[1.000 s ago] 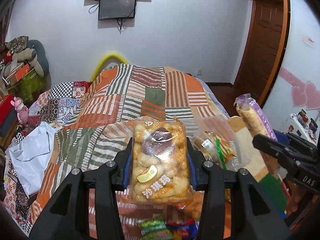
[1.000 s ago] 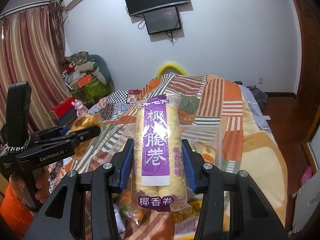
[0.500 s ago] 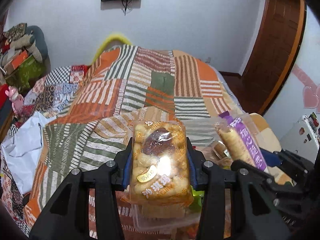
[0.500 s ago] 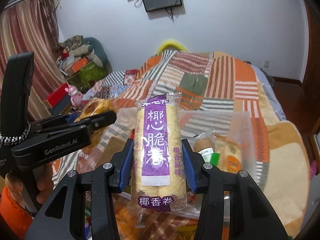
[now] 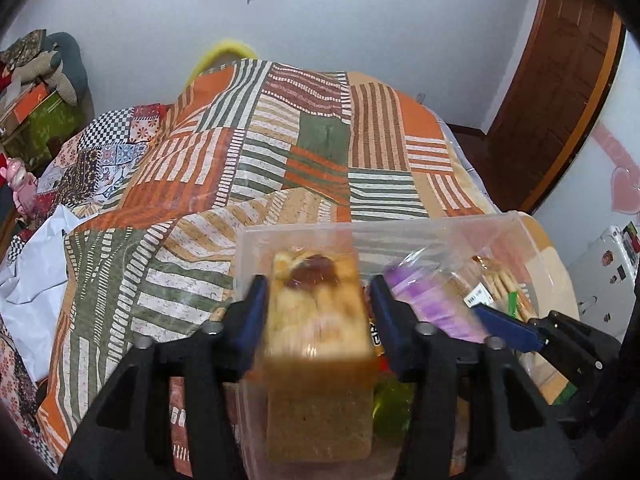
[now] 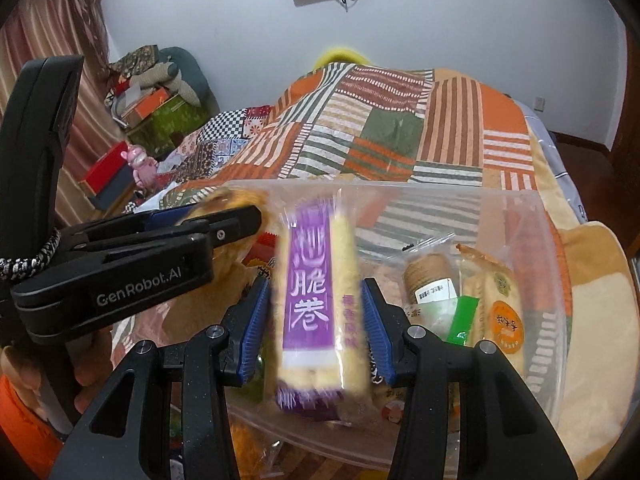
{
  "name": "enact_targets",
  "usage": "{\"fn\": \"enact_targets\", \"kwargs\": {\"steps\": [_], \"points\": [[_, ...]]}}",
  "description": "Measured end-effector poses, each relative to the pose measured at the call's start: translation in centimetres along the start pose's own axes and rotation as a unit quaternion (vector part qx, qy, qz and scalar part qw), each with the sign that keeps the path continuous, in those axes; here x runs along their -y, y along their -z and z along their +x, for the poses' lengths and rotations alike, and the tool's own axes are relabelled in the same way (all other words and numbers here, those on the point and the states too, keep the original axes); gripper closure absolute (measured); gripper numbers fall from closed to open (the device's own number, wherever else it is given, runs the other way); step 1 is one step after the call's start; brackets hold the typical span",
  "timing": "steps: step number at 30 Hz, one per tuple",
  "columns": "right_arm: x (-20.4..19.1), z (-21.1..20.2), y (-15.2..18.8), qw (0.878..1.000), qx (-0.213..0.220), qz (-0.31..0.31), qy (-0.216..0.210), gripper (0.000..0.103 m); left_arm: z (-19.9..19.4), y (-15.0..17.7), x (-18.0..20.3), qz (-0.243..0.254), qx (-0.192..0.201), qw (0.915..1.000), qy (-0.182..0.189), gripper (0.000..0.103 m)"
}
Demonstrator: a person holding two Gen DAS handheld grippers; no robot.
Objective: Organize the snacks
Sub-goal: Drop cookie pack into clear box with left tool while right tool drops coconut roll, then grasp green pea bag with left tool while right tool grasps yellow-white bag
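patchwork bedding in orange, green and striped squares fills the middle of both views, and a clear plastic bin (image 6: 536, 216) sits on it in the lower right of each frame. left gripper (image 5: 316, 316) is closed on a bag of puffed snacks (image 5: 316, 308), blurred, standing upright between the blue pads at lower centre of the left view, just at the bin's near left wall. right gripper (image 6: 316, 320) is clamped around a purple-labelled roll pack (image 6: 316, 292), its long axis upright and running up the frame, held over the bin's open top. inside the bin, right of that pack, lie a round biscuit sleeve (image 6: 430, 280) and a yellow wafer pack (image 6: 500, 308). judging by this, both packs hang above or just inside the bin, the free space lying left of the biscuits, so the right hand's pack seems nearer a landing spot. bin's floor and near wall are hidden behind the grippers, and the snack bag's print is too smeared to read.
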State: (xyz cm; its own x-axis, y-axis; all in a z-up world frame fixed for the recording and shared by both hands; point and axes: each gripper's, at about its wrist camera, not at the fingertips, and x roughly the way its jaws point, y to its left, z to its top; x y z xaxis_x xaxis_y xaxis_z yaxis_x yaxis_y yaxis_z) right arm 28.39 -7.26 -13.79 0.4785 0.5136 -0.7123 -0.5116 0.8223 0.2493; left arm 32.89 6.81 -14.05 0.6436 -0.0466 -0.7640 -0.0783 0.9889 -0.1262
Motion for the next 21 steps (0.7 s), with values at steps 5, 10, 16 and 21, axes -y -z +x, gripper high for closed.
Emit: {"fn": "enact_targets", "kwargs": {"steps": [5,10,16,21], "points": [[-0.1,-1.2,0.2,1.0,0.01,-0.011,0.01,0.057,-1.8,0.3,0.0,0.003,0.017,0.9998,0.003,0.036],[0.1,-3.3,0.4,0.999,0.028,-0.019,0.015,0.056,-4.4,1.1,0.1,0.017,0.036,0.9992,-0.005,0.036],[0.9,-6.2,1.3,0.998,0.048,-0.024,0.024,0.051,-7.0,2.7,-0.2,0.027,0.046,0.9985,-0.011,0.031],[1.9,-8.6,2.4,0.997,0.059,-0.02,0.034,0.048,-8.5,4.9,-0.7,0.032,0.037,0.9987,-0.015,0.029]]}}
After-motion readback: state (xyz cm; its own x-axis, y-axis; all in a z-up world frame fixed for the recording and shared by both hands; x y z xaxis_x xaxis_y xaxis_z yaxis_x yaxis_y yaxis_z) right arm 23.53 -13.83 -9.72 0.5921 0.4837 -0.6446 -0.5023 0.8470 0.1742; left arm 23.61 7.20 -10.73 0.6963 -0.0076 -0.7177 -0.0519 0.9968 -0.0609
